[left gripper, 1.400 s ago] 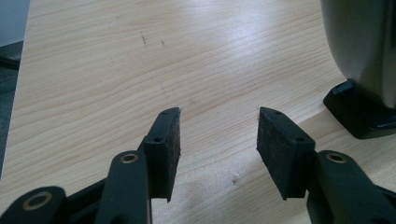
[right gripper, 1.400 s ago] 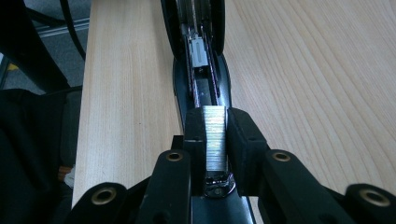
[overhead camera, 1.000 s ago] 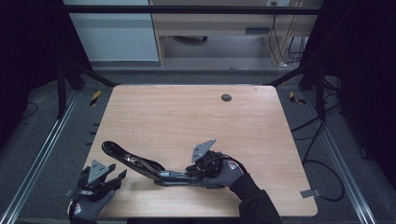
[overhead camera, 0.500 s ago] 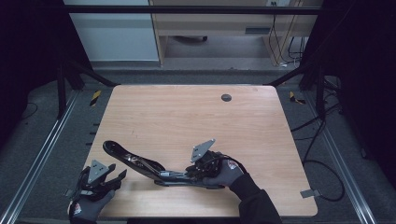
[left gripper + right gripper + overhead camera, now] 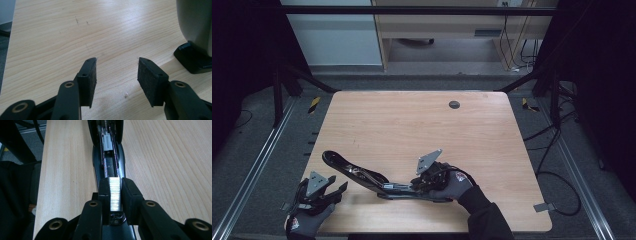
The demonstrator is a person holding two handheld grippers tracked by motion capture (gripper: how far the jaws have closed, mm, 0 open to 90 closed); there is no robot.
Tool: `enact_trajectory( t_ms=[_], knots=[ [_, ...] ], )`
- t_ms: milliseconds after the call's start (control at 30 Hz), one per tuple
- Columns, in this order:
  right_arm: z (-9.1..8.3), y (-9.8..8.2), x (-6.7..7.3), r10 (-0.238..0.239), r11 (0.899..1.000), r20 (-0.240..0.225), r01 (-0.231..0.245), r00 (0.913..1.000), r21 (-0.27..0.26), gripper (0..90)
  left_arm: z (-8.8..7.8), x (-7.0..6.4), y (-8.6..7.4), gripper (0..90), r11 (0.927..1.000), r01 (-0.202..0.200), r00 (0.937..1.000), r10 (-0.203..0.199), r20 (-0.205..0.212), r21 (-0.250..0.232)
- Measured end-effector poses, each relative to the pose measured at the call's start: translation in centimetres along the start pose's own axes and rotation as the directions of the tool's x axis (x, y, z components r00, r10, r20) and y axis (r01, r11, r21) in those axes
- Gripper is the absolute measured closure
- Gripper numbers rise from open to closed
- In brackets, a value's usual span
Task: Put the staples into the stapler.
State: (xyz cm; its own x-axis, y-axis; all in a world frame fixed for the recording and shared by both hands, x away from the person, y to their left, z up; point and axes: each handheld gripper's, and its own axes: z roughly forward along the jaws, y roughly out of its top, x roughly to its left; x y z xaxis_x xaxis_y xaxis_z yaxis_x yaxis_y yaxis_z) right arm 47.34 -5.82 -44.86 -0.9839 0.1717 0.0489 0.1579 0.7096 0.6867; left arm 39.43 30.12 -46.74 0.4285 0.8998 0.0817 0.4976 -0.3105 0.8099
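A black stapler [image 5: 384, 187] lies swung open near the table's front edge, its top arm [image 5: 343, 163] raised toward the left. My right gripper [image 5: 416, 184] rests at the stapler's right end. In the right gripper view that gripper [image 5: 115, 185] is shut on a silver strip of staples [image 5: 115, 197], held just over the stapler's open staple channel [image 5: 109, 160]. My left gripper [image 5: 338, 190] sits at the front left corner of the table, apart from the stapler. Its pads [image 5: 88, 77] stand open over bare wood, with an end of the stapler [image 5: 193, 58] at the right.
The wooden table [image 5: 412, 125] has a small round dark grommet [image 5: 454, 104] at its far side. Metal rails [image 5: 257, 165] run along the floor at both sides, with cables [image 5: 557, 175] on the floor at the right.
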Motion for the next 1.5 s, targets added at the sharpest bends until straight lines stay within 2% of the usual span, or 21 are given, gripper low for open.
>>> enact_trajectory(
  t_ms=[400,1033,1500],
  knots=[
    [0.02,0.02,0.04,-0.001,1.0,0.002,0.001,1.0,0.0,78.5,0.02,-0.02,0.0,49.1,1.0,-0.002,1.0,0.002,0.0,0.002],
    [0.0,-0.08,-0.03,-0.032,0.999,-0.006,0.032,0.9995,0.0,78.5,0.04,-0.03,0.0,49.0,1.0,-0.002,1.0,0.002,0.0,0.003],
    [-0.01,0.04,0.09,-0.011,1.0,0.002,0.011,0.9999,0.009,73.6,0.03,-0.03,0.01,49.0,1.0,-0.004,1.0,0.004,0.001,0.004]
  ],
)
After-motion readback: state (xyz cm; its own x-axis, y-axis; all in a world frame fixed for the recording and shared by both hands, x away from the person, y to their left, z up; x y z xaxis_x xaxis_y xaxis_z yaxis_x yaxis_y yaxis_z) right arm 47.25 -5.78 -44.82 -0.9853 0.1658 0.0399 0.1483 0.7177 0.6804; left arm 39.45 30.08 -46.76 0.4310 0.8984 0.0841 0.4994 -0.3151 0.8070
